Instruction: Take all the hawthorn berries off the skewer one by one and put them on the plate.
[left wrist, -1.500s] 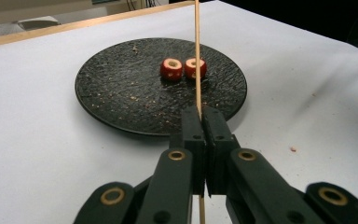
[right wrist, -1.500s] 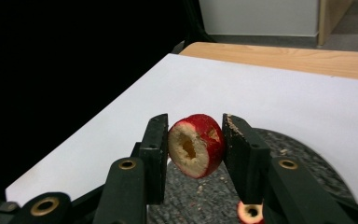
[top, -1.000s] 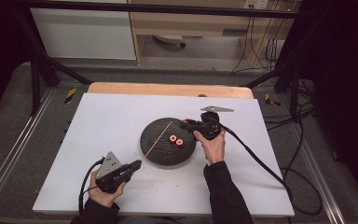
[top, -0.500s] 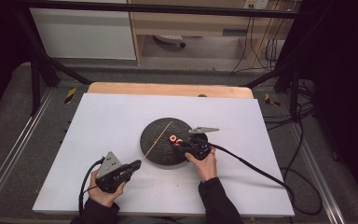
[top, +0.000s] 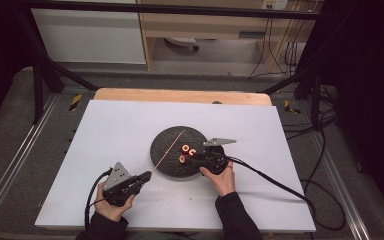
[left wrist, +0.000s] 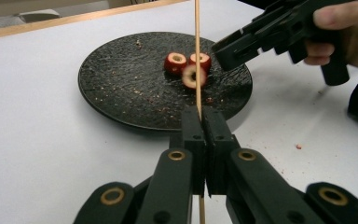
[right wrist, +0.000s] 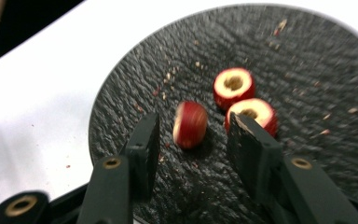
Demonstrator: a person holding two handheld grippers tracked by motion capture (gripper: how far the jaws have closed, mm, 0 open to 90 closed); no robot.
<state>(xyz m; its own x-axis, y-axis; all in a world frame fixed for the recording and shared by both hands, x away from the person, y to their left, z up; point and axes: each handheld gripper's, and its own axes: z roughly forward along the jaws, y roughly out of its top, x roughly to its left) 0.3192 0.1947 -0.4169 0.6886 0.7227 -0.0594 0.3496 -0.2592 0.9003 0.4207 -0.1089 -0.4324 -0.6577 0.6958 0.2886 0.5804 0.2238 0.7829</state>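
Three cored red fruit pieces on black round plate [top: 172, 145] on white table [top: 110, 130] — red skin, pale flesh, hollow centres. Nearest piece [right wrist: 189, 124] on edge, between right gripper [right wrist: 193, 133] jaws; jaws just been opening, pads clear of it. Left gripper [left wrist: 200, 119] clamped tight on thin wooden skewer [left wrist: 197, 51] — skewer runs out over plate.

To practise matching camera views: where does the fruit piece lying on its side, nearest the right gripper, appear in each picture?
High view: fruit piece, plate's lower middle.
Left gripper view: centre, behind the skewer.
Right gripper view: centre, between open jaws, untouched.
Shared landmark: black plate.
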